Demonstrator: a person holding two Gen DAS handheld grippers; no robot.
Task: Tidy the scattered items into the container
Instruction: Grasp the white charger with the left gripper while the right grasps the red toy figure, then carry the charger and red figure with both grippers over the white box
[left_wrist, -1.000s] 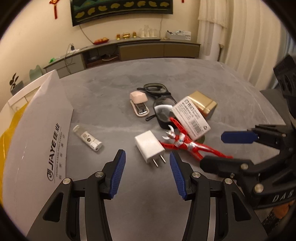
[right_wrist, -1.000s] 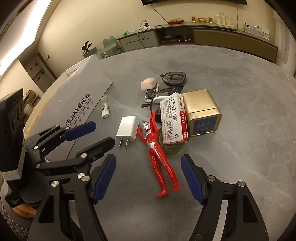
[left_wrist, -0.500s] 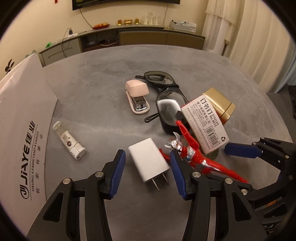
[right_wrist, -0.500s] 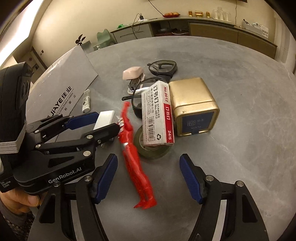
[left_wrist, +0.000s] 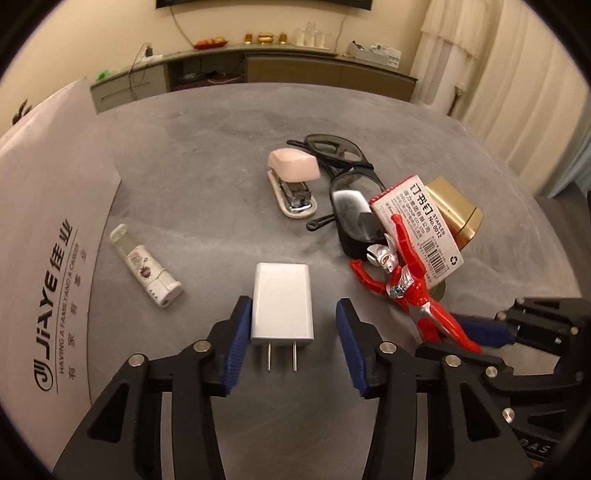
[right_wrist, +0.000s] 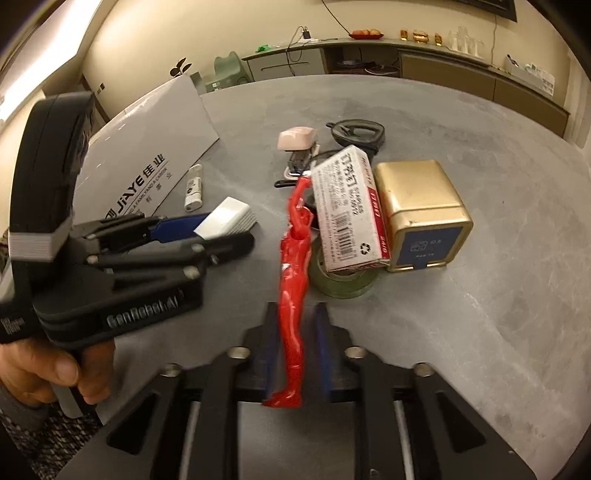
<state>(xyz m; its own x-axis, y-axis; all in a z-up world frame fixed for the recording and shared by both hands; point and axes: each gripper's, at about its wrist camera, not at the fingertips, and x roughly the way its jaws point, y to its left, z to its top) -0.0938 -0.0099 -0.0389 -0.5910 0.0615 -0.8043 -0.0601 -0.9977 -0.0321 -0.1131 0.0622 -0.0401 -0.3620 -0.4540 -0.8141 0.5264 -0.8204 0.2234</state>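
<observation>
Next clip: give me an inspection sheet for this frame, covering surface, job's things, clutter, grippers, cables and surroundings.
Surface: grey stone table, dull, no spills seen.
Job's things: white charger lying flat, prongs toward camera; red toy figure; lighter; pink stapler; glasses; staples box leaning on tape roll; gold tin; white box at left.
Clutter: nothing seen beyond these.
Grippers: left gripper jaws open around the charger; right gripper jaws nearly closed beside the figure's legs, contact unclear.
Cables: one on the far sideboard.
Surroundings: curtains at right.
</observation>
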